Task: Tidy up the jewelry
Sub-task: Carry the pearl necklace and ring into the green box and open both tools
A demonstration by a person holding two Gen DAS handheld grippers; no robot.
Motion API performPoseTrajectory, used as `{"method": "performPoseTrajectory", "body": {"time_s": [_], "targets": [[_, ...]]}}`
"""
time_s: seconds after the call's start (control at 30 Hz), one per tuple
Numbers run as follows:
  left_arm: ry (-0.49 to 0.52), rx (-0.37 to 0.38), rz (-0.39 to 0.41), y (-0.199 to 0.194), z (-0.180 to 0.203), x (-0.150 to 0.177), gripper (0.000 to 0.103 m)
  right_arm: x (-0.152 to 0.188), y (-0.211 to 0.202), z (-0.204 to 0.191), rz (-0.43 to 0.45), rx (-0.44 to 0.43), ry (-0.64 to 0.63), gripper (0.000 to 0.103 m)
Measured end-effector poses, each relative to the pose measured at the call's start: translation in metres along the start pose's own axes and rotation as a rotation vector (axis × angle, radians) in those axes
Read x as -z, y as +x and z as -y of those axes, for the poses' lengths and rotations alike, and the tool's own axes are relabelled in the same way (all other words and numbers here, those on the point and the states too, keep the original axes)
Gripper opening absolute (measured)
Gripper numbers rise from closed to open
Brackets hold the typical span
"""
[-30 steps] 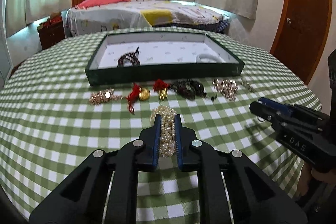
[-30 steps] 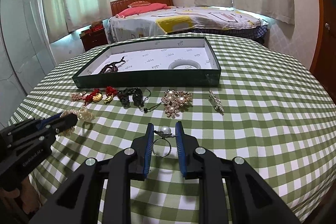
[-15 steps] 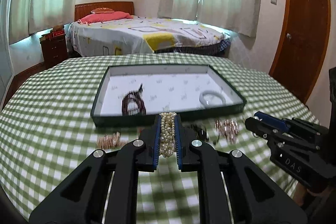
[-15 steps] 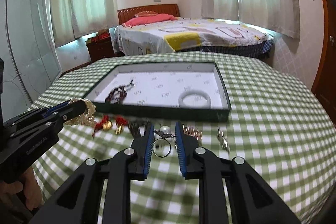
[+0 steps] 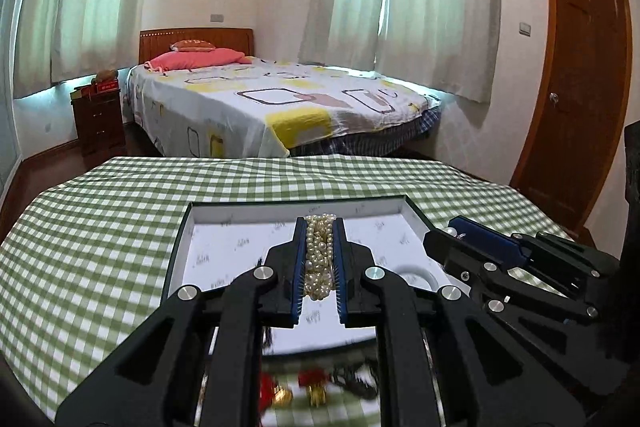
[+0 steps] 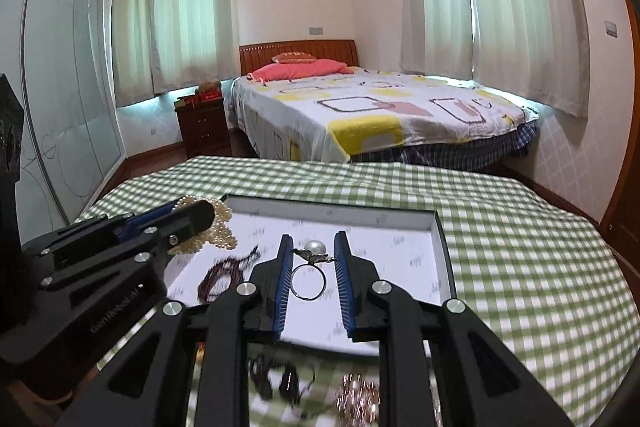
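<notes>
My left gripper (image 5: 319,227) is shut on a bundle of pearl strands (image 5: 318,259) and holds it above the dark green jewelry tray (image 5: 178,251) with its white lining. My right gripper (image 6: 312,247) is shut on a silver ring with a pearl (image 6: 309,277), also hanging over the tray (image 6: 444,247). In the right wrist view the left gripper's fingers (image 6: 192,217) carry the pearl strands (image 6: 218,229) at the tray's left side. A dark bead bracelet (image 6: 218,277) and a white bangle (image 5: 418,275) lie inside the tray.
Red and gold charms (image 5: 280,393), a dark cord piece (image 6: 276,375) and a rose-gold cluster (image 6: 358,403) lie blurred on the green checked tablecloth (image 5: 80,247) in front of the tray. A bed (image 5: 280,107) and a wooden door (image 5: 580,87) stand beyond the round table.
Both grippers rose off the tablecloth with the pearl strands and the ring and moved forward over the tray. The loose jewelry row has slid under the fingers, toward the bottom of the views.
</notes>
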State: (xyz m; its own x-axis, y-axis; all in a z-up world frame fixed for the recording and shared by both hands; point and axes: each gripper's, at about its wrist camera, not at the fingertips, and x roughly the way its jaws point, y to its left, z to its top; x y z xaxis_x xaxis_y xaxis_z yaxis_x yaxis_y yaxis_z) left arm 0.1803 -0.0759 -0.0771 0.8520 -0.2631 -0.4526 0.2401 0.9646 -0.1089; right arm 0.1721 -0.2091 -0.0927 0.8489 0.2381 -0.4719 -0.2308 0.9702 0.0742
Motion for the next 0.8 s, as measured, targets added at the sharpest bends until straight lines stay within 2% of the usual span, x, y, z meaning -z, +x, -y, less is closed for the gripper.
{"method": "performPoseTrajectory", "body": {"time_s": [0.1, 0.4, 0.8], "targets": [[-0.005, -0.013, -0.032, 0.021, -0.003, 0.004, 0.013, 0.002, 0.019, 0.005, -0.023, -0.004, 0.005, 0.022], [-0.019, -0.030, -0.200, 0.079, -0.014, 0.041, 0.013, 0.036, 0.075, 0.017, -0.182, -0.027, 0.019, 0.022], [-0.065, -0.005, -0.373, 0.115, -0.022, 0.056, 0.013, 0.044, 0.101, 0.020, -0.313, -0.042, 0.028, 0.022]]}}
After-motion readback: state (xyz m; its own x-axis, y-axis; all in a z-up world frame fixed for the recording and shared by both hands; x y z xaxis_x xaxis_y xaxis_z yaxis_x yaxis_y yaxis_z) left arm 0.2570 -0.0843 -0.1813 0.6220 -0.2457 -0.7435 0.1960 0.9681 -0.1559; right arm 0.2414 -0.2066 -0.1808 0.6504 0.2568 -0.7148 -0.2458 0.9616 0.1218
